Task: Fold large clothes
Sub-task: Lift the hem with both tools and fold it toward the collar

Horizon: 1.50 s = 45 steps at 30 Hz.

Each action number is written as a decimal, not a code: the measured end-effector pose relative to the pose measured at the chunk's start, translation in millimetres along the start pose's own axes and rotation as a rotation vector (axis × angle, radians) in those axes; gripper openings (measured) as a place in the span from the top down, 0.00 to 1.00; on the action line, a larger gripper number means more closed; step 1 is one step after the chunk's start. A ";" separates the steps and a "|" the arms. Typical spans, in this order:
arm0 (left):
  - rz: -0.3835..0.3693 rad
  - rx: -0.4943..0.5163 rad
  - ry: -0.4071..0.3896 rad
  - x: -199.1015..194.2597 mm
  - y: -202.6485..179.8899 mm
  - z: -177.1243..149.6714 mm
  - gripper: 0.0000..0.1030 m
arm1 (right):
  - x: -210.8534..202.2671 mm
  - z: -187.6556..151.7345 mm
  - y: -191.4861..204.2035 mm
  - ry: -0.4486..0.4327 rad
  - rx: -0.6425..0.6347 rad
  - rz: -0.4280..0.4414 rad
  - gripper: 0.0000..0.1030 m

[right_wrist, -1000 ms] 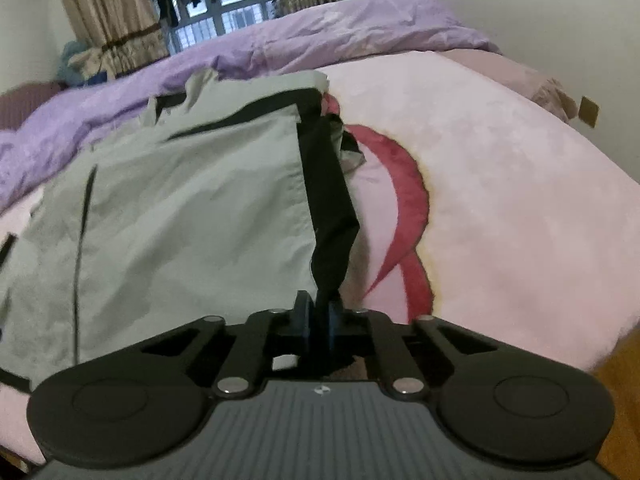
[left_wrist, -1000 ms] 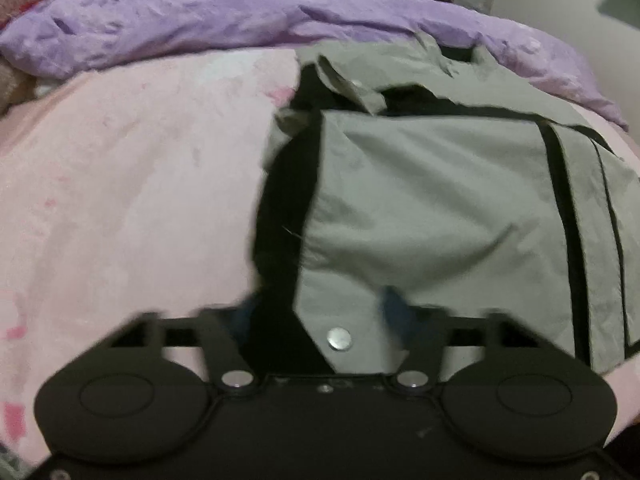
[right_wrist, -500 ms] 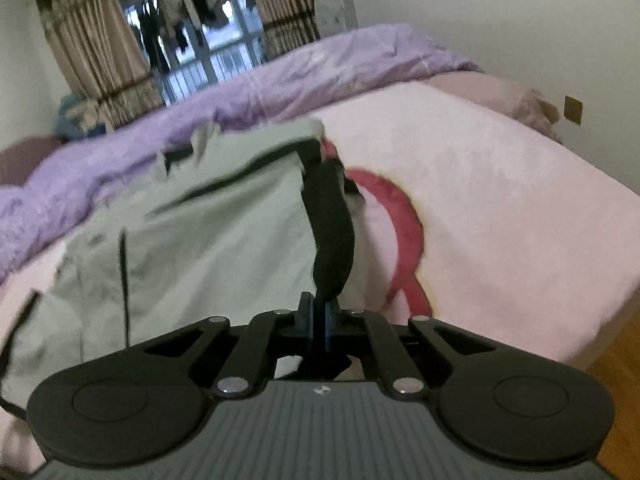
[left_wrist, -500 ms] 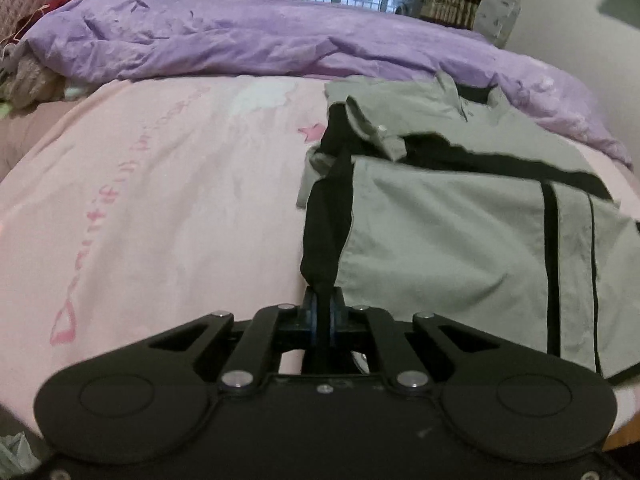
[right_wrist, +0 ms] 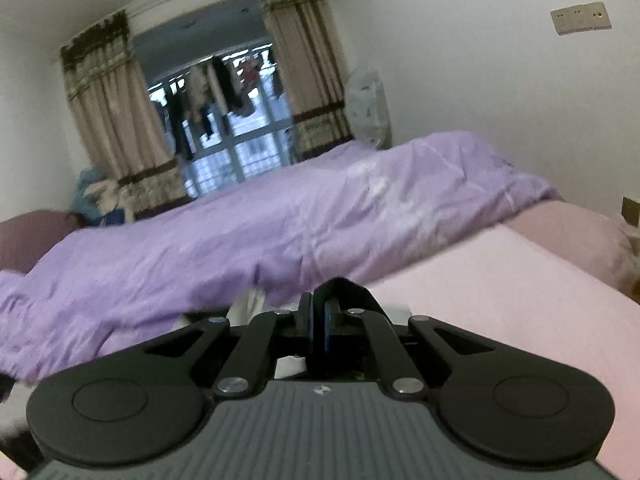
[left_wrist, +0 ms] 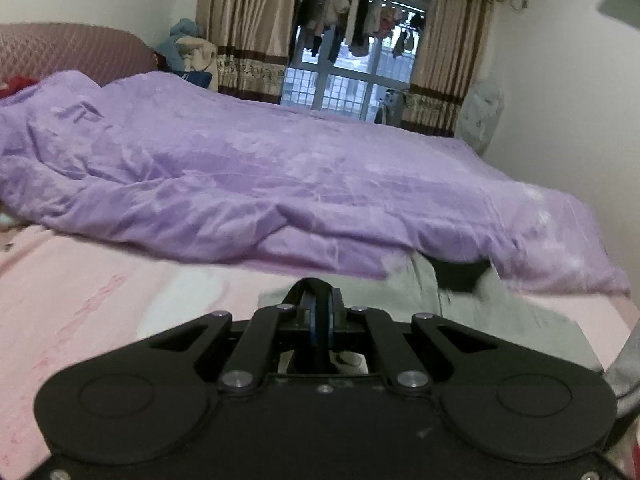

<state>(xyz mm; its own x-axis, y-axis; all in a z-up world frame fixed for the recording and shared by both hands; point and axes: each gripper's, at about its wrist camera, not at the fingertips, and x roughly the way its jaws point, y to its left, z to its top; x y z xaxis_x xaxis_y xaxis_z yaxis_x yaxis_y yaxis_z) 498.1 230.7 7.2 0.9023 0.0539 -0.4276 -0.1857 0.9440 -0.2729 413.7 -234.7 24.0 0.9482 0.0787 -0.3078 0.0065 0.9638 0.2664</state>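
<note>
Left gripper [left_wrist: 320,312] and right gripper [right_wrist: 319,320] each pinch black trim of the grey garment [left_wrist: 520,320] above the bed [left_wrist: 80,312].

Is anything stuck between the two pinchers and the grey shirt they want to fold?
No. The left gripper and the right gripper are each shut on black fabric of the grey shirt itself. Nothing visible sits between them and it.
</note>
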 end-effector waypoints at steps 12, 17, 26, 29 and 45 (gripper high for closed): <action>0.066 0.040 0.050 88.6 39.3 -14.6 0.45 | 99.2 -24.8 -44.2 0.024 0.043 -0.083 0.25; 0.065 0.112 0.158 123.7 33.7 -49.1 0.32 | 116.6 -46.7 -37.7 0.133 -0.098 -0.105 0.14; 0.101 0.268 0.121 126.3 12.0 -65.7 0.88 | 137.4 -79.9 -32.5 0.206 -0.200 -0.046 0.94; 0.099 0.316 -0.018 93.1 -5.7 -54.0 0.89 | 108.8 -67.1 -24.3 0.071 -0.181 -0.047 0.95; 0.311 0.307 0.030 147.7 4.4 -84.8 0.18 | 153.9 -83.5 -37.7 0.167 -0.130 -0.168 0.58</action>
<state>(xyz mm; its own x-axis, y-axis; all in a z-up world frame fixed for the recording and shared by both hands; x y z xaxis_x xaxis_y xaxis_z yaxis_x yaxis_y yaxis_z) 597.5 215.3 -130.2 0.8094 0.3455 -0.4749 -0.3181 0.9377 0.1400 532.9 -237.7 -109.7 0.8717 -0.0541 -0.4871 0.1078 0.9907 0.0829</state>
